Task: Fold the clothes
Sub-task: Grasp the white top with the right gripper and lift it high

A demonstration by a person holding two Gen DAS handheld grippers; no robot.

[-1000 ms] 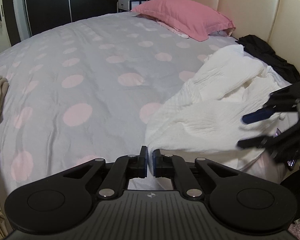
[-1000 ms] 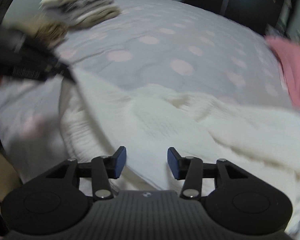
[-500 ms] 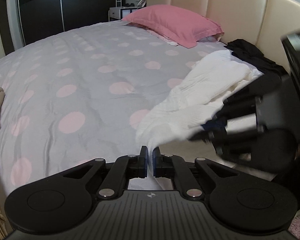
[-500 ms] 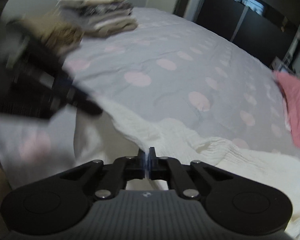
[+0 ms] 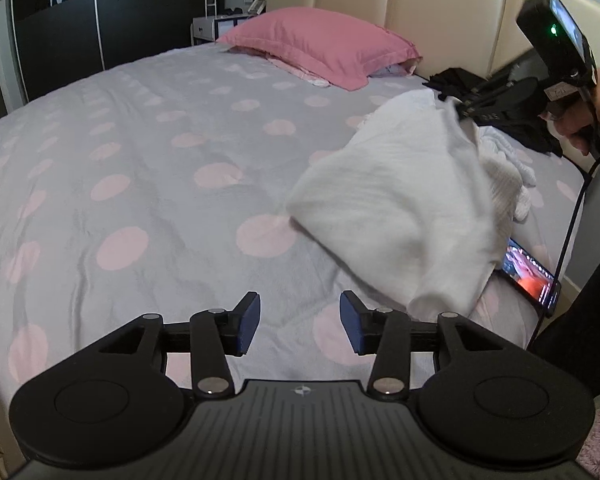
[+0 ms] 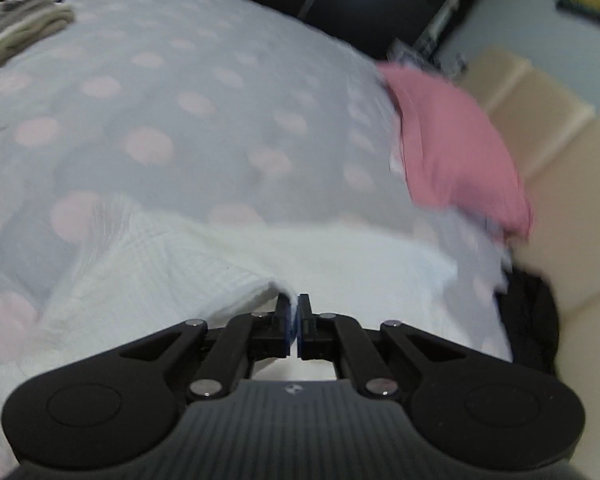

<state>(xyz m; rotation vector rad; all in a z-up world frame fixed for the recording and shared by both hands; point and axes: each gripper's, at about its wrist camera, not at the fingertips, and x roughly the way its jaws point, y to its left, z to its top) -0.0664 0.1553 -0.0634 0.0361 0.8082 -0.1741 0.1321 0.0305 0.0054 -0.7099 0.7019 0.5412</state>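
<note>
A white ribbed garment (image 5: 400, 200) lies bunched on the right side of the bed, one edge lifted toward the headboard. My right gripper (image 6: 294, 320) is shut on that edge of the white garment (image 6: 172, 264); in the left wrist view the right gripper (image 5: 462, 110) hangs above the cloth, held by a hand (image 5: 596, 120). My left gripper (image 5: 298, 322) stands open over the grey spotted bedspread (image 5: 160, 184), with nothing between its blue pads, a little left of the garment's lower corner.
A pink pillow (image 5: 324, 48) rests by the cream headboard (image 5: 440, 12). Dark clothes (image 5: 456, 80) lie behind the garment. A lit phone (image 5: 530, 272) with a cable sits at the bed's right edge. Folded clothes (image 6: 16, 24) are stacked at the far corner.
My left gripper has opened and let go of the white garment. My right gripper, shut on the cloth's edge, has lifted it up and away toward the headboard.
</note>
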